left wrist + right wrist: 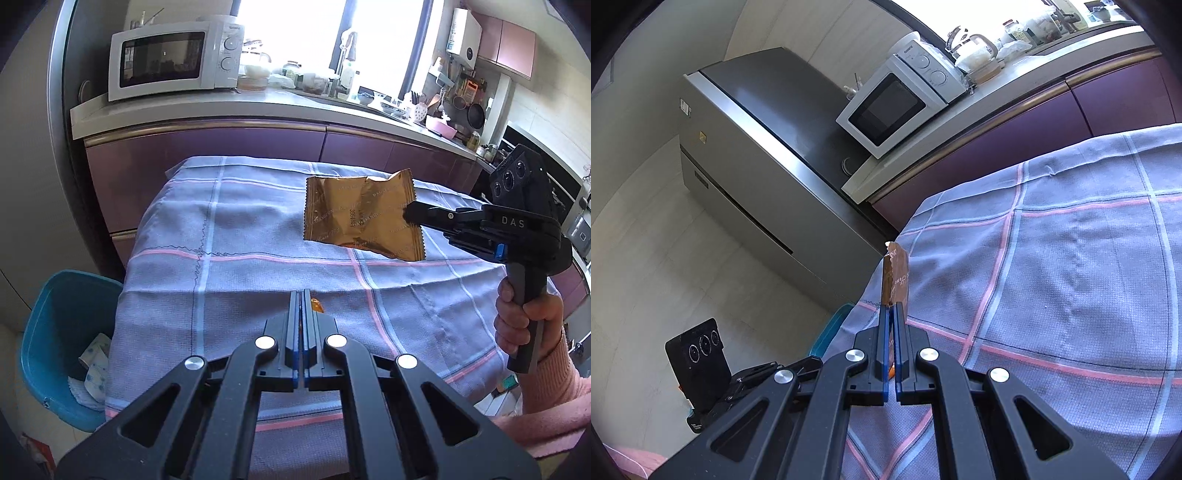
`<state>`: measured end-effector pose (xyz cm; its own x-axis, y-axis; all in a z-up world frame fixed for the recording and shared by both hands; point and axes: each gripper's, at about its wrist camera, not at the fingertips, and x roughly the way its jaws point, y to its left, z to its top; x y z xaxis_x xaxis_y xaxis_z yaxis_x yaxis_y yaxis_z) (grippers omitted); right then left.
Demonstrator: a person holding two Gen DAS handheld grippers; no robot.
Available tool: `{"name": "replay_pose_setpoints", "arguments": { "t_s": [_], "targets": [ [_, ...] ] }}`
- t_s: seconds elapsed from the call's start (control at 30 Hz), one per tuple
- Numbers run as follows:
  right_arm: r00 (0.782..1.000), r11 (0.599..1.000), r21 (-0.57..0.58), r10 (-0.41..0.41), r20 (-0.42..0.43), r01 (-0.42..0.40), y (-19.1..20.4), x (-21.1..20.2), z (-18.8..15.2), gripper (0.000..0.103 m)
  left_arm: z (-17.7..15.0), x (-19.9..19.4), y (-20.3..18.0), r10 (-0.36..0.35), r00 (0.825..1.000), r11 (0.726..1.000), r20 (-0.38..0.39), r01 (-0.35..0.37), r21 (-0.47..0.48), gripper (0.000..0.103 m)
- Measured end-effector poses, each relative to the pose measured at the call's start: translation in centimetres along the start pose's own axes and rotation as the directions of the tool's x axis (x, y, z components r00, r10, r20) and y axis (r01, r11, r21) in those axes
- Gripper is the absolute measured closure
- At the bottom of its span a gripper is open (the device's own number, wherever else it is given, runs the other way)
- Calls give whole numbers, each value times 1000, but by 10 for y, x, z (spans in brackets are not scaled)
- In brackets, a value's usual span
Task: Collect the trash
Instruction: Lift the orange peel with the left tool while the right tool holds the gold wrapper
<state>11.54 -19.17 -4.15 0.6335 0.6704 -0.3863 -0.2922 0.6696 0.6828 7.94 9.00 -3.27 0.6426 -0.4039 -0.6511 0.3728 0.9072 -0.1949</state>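
Our black left gripper point(303, 295), pinching an orange scrap point(318, 305), should swing toward the teal plastic bin point(48, 332) at eight o'clock while the right gripper point(406, 212) keeps its pinch on the crinkled gold foil wrapper point(354, 218).

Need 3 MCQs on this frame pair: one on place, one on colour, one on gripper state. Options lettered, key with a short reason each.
1. Where is the bin?
A. on the counter
B. on the floor beside the cloth-covered table
C. on the microwave

2. What colour is the wrapper?
A. gold
B. green
C. white

3. How is the right gripper?
A. wide open over the table
B. shut on the wrapper
C. shut on nothing

Key:
1 B, the blue bin stands low at the table's left edge.
2 A, its crinkled foil is gold-brown.
3 B, the fingers pinch the wrapper's edge, holding it above the cloth.
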Motion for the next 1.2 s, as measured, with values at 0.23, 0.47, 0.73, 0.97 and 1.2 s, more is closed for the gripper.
{"name": "replay_pose_setpoints", "arguments": {
  "t_s": [0.23,0.47,0.73,0.97,1.2],
  "targets": [
    [1000,1000,12,0,-28,0,-2,11,-4,102,-17,9,10,-1,998,1000,-57,0,-8,101],
    [997,999,45,-14,-73,17,-12,23,-13,101,-34,24,17,-36,994,999,-105,33,-32,83],
    [994,996,82,-15,-107,24,-22,40,-17,97,-40,36,18,-64,989,998,-131,60,-36,70],
    [992,993,119,5,-123,9,-29,50,-16,89,-38,44,25,-114,985,991,-131,103,-84,82],
    [991,994,106,22,-130,-9,-23,58,-15,100,-38,43,23,-110,986,991,-123,98,-93,93]
  ]
}}
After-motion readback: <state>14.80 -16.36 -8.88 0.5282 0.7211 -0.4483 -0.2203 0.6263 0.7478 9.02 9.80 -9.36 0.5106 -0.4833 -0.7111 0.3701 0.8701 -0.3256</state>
